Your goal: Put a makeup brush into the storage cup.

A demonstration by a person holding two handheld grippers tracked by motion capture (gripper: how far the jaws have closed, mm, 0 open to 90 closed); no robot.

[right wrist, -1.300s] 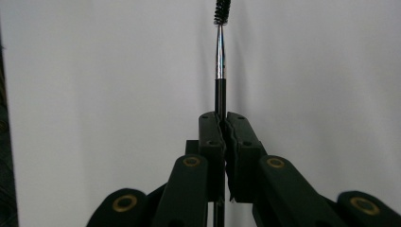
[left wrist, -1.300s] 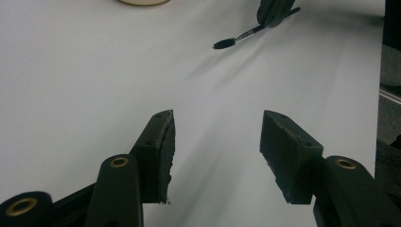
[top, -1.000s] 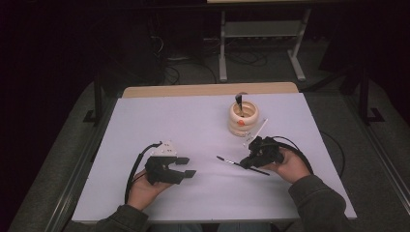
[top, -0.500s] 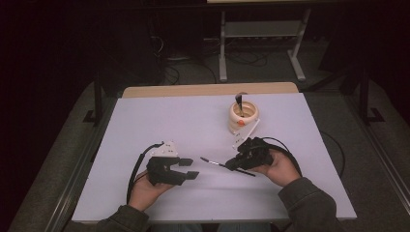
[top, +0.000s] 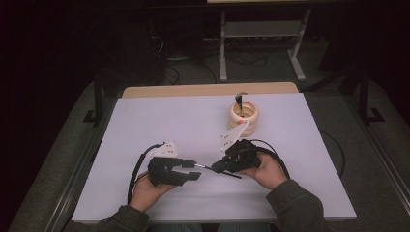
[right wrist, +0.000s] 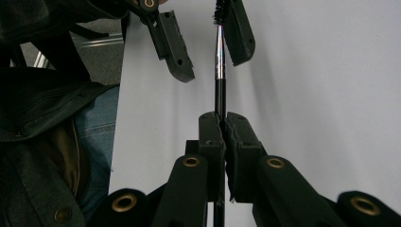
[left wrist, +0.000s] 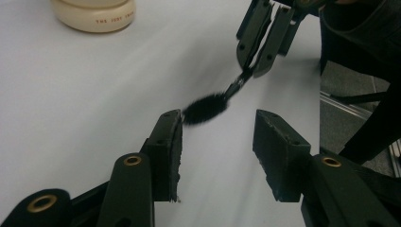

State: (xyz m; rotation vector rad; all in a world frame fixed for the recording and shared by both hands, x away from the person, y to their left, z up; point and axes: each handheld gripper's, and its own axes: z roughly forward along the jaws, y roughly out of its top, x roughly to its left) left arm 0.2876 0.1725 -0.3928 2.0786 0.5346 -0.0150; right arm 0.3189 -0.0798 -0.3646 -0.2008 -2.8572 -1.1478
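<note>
A thin black brush (top: 205, 167) with a silver ferrule (right wrist: 220, 56) and dark bristles (left wrist: 204, 108) is held by its handle in my right gripper (top: 216, 167), which is shut on it (right wrist: 223, 118). My left gripper (top: 196, 170) is open on the white table. In the left gripper view the bristle head lies between the left gripper's (left wrist: 218, 118) jaws, close against one pad, and the right gripper (left wrist: 257, 52) comes in from beyond. In the right gripper view the left gripper (right wrist: 208, 42) stands open around the brush tip.
A cream ringed holder (top: 244, 116) stands at the back right of the white table (top: 159, 121), with a dark brush (top: 239, 100) upright in it; the holder also shows in the left gripper view (left wrist: 94, 14). Cables trail from both grippers.
My right gripper has carried the brush leftward across the table to the left gripper. The bristle head now sits between the open left jaws. The left hand has hardly moved.
</note>
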